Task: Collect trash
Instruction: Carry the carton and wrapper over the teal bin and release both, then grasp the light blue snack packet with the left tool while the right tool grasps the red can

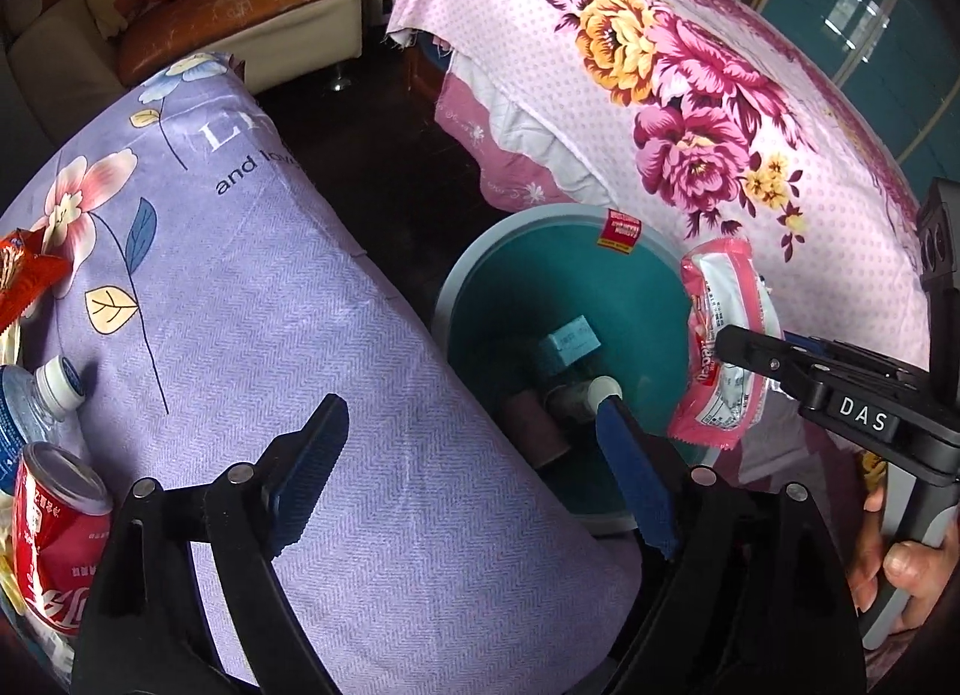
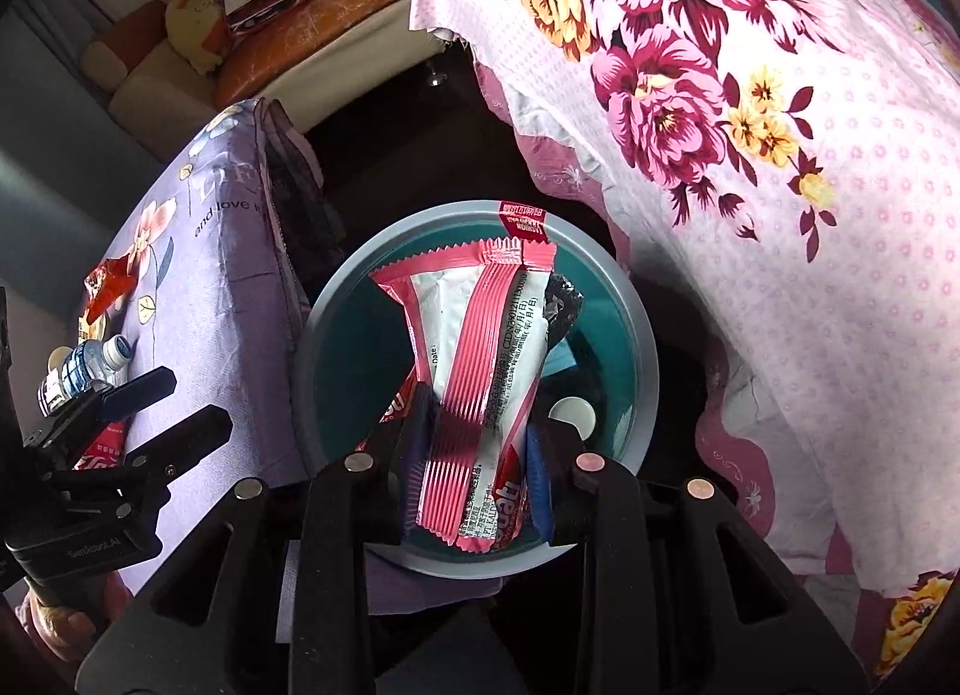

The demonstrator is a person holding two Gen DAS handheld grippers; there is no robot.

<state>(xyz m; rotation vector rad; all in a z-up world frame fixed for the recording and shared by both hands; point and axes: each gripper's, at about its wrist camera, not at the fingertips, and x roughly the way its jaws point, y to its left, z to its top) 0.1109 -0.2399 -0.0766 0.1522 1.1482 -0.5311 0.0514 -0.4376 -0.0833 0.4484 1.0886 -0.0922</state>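
My right gripper point(image 2: 480, 443) is shut on a pink-and-white snack wrapper point(image 2: 480, 371) and holds it over the round teal bin point(image 2: 645, 347) on the floor. The left wrist view shows the same wrapper point(image 1: 729, 335) pinched in the right gripper point(image 1: 741, 344) above the bin point(image 1: 480, 275), which holds a small blue box point(image 1: 567, 344) and other trash. My left gripper point(image 1: 474, 473) is open and empty, low over the purple-covered table point(image 1: 252, 299). A red cola can point(image 1: 54, 533), a plastic water bottle point(image 1: 36, 407) and a red snack bag point(image 1: 24, 275) lie on that table at the left.
A pink floral cloth point(image 1: 690, 95) drapes over furniture right of the bin. A sofa with cushions point(image 1: 198, 5) stands at the back. The dark floor point(image 1: 372, 155) runs between the purple table and the floral cloth.
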